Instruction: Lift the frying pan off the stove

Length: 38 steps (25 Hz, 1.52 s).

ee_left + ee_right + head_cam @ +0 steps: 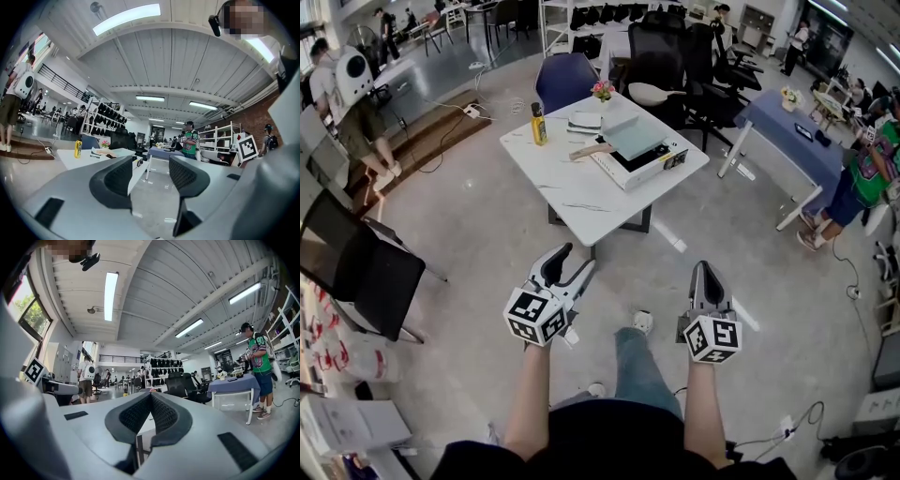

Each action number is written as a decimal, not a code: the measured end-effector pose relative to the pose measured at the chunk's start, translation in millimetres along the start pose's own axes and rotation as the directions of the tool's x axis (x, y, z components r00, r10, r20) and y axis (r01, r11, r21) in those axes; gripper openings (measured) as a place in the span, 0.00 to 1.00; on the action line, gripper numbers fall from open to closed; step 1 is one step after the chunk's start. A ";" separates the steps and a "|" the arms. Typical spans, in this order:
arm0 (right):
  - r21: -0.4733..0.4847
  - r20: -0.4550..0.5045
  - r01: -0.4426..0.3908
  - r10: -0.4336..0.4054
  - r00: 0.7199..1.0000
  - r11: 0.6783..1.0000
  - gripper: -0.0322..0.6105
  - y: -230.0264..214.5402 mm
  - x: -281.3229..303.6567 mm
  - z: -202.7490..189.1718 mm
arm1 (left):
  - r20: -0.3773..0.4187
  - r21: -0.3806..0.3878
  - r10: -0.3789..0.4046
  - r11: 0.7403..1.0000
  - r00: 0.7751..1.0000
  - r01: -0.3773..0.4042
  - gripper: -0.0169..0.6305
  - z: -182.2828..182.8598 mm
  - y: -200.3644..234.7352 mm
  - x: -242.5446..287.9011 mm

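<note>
A white portable stove [642,159] stands on the white table [572,192], well ahead of me. On it lies a pale green square pan [632,139], and a wooden handle [586,150] sticks out to its left. Both grippers hang over the floor, far short of the table. My left gripper [575,260] is open and holds nothing; in its own view the left gripper [152,174] shows a wide gap between the pads. My right gripper [705,268] is shut and empty, and in its own view the right gripper [150,404] has its pads pressed together.
A yellow bottle [539,124], a small flower pot [602,90] and a stack of flat white things [584,122] share the table. A blue chair [565,80] and black office chairs [675,56] stand behind it. A blue-covered table [792,131] is at the right, a black chair [366,272] at the left. People stand around.
</note>
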State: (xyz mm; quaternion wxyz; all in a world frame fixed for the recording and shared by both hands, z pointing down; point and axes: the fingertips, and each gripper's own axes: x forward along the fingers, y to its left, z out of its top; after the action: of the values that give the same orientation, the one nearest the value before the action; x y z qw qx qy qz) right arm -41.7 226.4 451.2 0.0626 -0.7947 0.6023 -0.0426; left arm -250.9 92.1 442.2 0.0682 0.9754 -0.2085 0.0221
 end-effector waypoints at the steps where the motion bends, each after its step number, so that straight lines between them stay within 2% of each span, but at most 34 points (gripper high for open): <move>1: -0.001 0.000 -0.002 0.002 1.000 1.000 0.05 -4.0 8.2 0.2 | 0.002 -0.002 0.006 1.000 1.000 -0.006 0.40 0.5 4.0 6.1; 8: 0.012 -0.003 -0.036 0.036 0.999 0.999 0.05 -53.5 88.9 -11.3 | 0.010 0.013 0.087 0.996 0.996 -0.087 0.41 2.9 40.6 76.2; 13: 0.031 0.010 -0.120 0.119 0.993 0.992 0.05 -100.9 200.8 -18.7 | 0.050 0.035 0.209 0.977 0.977 -0.211 0.41 3.3 85.2 150.5; 17: 0.031 -0.001 -0.241 0.241 0.971 0.970 0.05 -132.6 312.9 -6.1 | 0.092 0.015 0.323 0.945 0.942 -0.326 0.41 23.5 128.2 224.1; 21: 0.026 -0.012 -0.377 0.377 0.926 0.926 0.05 -149.1 410.7 8.9 | 0.089 0.019 0.425 0.903 0.901 -0.429 0.42 43.6 161.7 285.3; 25: 0.024 -0.050 -0.468 0.468 0.882 0.883 0.05 -139.6 483.5 26.7 | 0.129 0.010 0.503 0.861 0.855 -0.508 0.42 67.7 187.4 318.9; 32: 0.048 -0.059 -0.560 0.562 0.825 0.827 0.05 -135.7 563.2 27.2 | 0.118 0.006 0.597 0.799 0.793 -0.602 0.42 74.6 215.8 350.2; 38: 0.073 -0.059 -0.598 0.603 0.796 0.798 0.05 -113.4 596.6 32.3 | 0.121 -0.021 0.643 0.763 0.756 -0.646 0.42 75.9 232.5 347.6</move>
State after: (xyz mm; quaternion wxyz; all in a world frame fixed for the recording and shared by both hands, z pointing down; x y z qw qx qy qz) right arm 232.5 -316.1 431.8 0.0691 -0.5586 0.8238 -0.0674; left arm -28.0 -269.2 420.7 0.0331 0.8443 -0.5347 -0.0127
